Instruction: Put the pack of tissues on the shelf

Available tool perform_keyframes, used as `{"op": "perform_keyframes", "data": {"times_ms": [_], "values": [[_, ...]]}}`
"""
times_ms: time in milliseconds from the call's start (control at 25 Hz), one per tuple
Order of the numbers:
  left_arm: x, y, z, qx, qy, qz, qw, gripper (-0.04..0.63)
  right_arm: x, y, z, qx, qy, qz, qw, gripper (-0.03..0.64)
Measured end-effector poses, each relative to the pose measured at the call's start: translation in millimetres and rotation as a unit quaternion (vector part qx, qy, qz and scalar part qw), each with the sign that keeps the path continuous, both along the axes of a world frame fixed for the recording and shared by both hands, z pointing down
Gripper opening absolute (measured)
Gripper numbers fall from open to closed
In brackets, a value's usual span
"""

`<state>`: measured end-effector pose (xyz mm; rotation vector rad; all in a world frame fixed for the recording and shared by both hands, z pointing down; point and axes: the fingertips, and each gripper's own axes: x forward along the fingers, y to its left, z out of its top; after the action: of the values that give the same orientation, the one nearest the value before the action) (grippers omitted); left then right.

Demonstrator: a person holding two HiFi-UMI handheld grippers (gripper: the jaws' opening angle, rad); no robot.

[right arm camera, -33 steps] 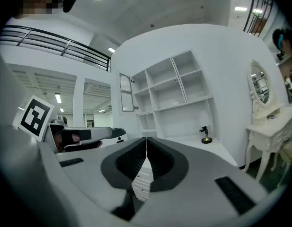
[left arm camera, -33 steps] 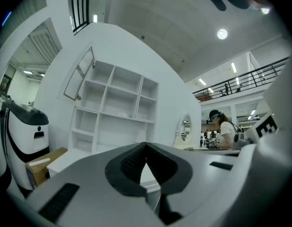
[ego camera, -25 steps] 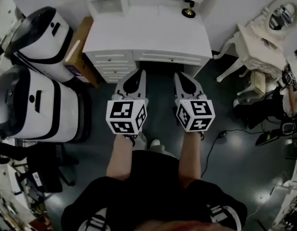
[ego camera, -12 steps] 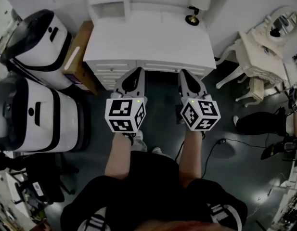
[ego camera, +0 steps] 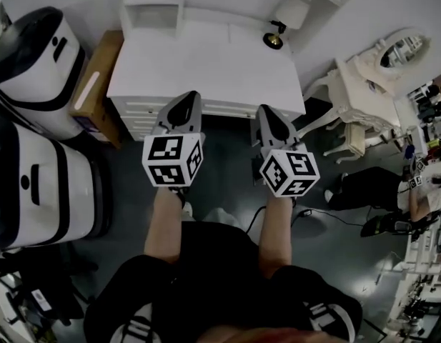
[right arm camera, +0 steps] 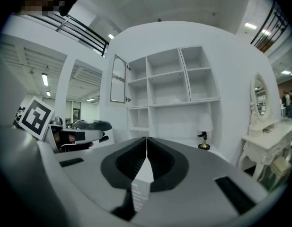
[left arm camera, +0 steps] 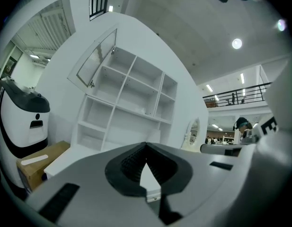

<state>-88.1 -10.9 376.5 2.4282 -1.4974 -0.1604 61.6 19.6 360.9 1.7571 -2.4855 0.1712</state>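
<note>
Notably, the left claw [ego camera: 186, 97] and right claw [ego camera: 267, 110] are clenched on nothing, and no tissue pack shows anywhere. Risk: reaching the white shelf [right arm camera: 169, 86] empty, or knocking the lamp [ego camera: 275, 38].

Desk [ego camera: 206, 63] ahead of left gripper [ego camera: 187, 97]: smooth matt white. Floor [ego camera: 342, 249] below: dark, glossy. Box [ego camera: 98, 70] leftward: brown cardboard.

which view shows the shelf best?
Right gripper view: the shelf faces the camera, with every compartment visible. The left gripper view shows it at an angle; the head view catches only its lowest part, from above.
</note>
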Motion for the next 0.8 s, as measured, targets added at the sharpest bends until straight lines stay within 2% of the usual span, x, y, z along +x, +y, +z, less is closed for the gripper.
{"op": "perform_keyframes", "data": {"times_ms": [200, 320, 520, 800], "values": [[-15, -9, -7, 0.009, 0.006, 0.002, 0.9999, 0.011, -10, -18, -18, 0.015, -0.001, 0.008, 1.0, 0.023], [-21, -7, -7, 0.011, -0.001, 0.008, 0.9999, 0.011, -36, -28, -21, 0.015, -0.005, -0.012, 1.0, 0.023], [-35, -14, 3, -0.002, 0.007, 0.001, 1.0, 0.011, -81, -40, -11, 0.007, 0.006, -0.06, 0.998, 0.023], [-40, -33, 15, -0.016, 0.009, -0.006, 0.9998, 0.011, -63, -61, 7, -0.019, 0.001, -0.042, 0.999, 0.022]]}}
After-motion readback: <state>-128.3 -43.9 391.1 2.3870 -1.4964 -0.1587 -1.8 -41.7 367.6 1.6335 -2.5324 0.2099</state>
